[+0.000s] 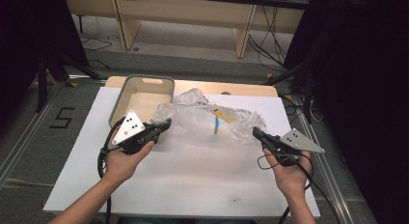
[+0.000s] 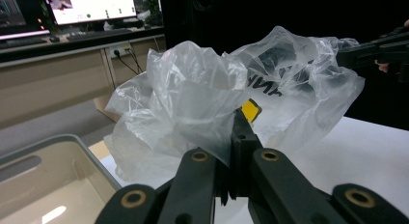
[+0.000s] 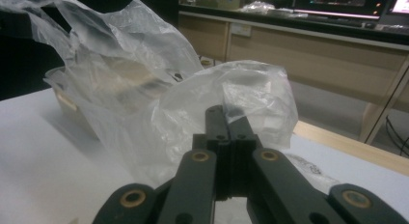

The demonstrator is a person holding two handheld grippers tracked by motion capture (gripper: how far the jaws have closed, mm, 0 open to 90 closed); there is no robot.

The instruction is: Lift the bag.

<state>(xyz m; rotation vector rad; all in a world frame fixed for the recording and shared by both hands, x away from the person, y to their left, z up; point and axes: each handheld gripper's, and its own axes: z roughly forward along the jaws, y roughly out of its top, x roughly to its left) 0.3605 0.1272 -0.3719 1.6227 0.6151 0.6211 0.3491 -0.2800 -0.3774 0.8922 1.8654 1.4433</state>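
Holding a clear plastic bag [image 1: 207, 120] by opposite edges, both grippers are clamped fully closed on the film. The left gripper [image 1: 164, 125] pinches a fold at the bag's left side, right beside the rim of the bin [image 1: 120, 101]; in the left gripper view the film bunches over its jaws and a small yellow piece [image 2: 250, 110] shows at their tips, though I cannot tell whether it lies inside the bag or is part of the jaw. The right gripper [image 1: 256, 133] bites the bag's right edge, and in the right gripper view a puff of film [image 3: 241, 96] rises just past its closed jaws. The bag sits crumpled on the white counter [image 1: 193, 180], at its far half, between the two hands, with something blue and yellow [image 1: 218, 121] seen through it.

The work in hand looks like spreading or lifting the bag, perhaps toward the bin. To do it well, keep both pinches tight, since thin film slides out easily. Draw the hands apart slowly and evenly until the slack is gone, without jerking, or the film may tear at a pinch. Raise both sides together so the contents stay low in the middle and do not spill. Mind the bin's rim on the left, where the bag could snag.
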